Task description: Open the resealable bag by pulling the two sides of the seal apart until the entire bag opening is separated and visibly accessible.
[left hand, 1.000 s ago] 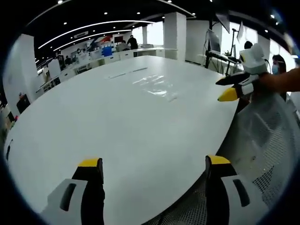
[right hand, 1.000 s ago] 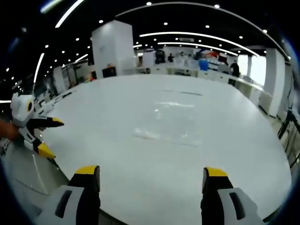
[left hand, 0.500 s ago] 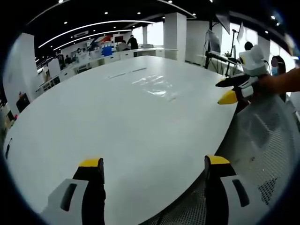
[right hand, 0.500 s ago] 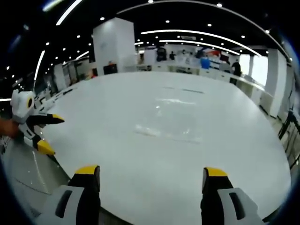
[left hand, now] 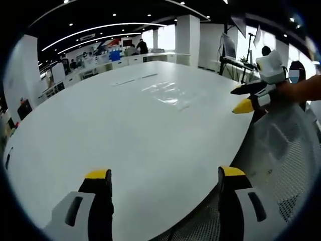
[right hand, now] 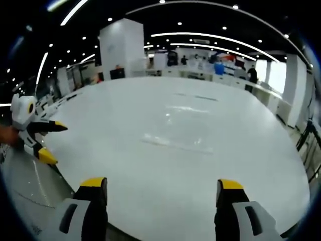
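Little has moved since earlier: both grippers hover at the near bench [left hand: 100, 130] edge, jaws spread and empty. Clear resealable bag [right hand: 173, 143] lies mid-bench, untouched; opening remains undone.

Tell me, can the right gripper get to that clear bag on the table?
Probably yes. The right gripper is open, and bare white table lies between it and the clear bag.
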{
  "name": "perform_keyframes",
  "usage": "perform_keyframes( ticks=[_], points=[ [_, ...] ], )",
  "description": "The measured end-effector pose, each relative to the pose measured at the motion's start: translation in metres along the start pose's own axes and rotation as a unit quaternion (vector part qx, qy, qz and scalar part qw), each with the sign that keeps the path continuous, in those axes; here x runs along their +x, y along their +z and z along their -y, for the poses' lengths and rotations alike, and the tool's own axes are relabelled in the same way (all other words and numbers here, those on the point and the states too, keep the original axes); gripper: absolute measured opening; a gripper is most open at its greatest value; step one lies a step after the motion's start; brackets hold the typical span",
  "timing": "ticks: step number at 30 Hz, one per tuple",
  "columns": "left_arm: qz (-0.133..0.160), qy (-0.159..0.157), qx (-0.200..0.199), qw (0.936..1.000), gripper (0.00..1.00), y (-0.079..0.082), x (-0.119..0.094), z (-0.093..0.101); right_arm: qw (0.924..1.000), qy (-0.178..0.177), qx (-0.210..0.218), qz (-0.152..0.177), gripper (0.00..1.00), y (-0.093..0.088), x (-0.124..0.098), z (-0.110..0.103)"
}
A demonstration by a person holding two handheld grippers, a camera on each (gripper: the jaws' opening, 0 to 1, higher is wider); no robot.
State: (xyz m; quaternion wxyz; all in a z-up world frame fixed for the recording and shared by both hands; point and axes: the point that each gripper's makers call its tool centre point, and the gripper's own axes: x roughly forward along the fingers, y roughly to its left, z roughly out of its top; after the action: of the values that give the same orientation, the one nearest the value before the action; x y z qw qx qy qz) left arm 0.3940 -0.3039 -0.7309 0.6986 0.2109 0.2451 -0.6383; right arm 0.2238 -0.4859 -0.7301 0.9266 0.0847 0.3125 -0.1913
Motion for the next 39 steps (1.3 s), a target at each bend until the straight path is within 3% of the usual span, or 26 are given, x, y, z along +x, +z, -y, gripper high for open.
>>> perform_keyframes(
  ticks=[12, 24, 33, 36, 39],
  points=[
    [-0.008, -0.001, 0.001, 1.0, 0.85, -0.003, 0.001, 0.0, 1.0, 0.003, 0.001, -0.007, 0.89, -0.003, 0.001, 0.0],
    [-0.013, 0.004, 0.01, 0.9999, 0.87, -0.004, 0.002, -0.002, 0.9998, -0.01, 0.015, 0.006, 0.89, 0.004, -0.001, 0.006],
    [-0.022, 0.002, 0.019, 0.9996, 0.87, -0.007, 0.002, -0.002, 0.9997, 0.013, -0.016, -0.013, 0.86, -0.001, 0.003, -0.004],
    [-0.01, 0.005, 0.013, 0.9999, 0.87, -0.002, 0.0, -0.004, 0.9996, 0.02, -0.021, 0.004, 0.85, 0.006, 0.001, -0.007],
    [-0.005, 0.007, 0.011, 0.9999, 0.87, 0.0, 0.0, -0.005, 0.9994, 0.028, -0.022, 0.0, 0.86, 0.005, 0.002, -0.009]
  ],
)
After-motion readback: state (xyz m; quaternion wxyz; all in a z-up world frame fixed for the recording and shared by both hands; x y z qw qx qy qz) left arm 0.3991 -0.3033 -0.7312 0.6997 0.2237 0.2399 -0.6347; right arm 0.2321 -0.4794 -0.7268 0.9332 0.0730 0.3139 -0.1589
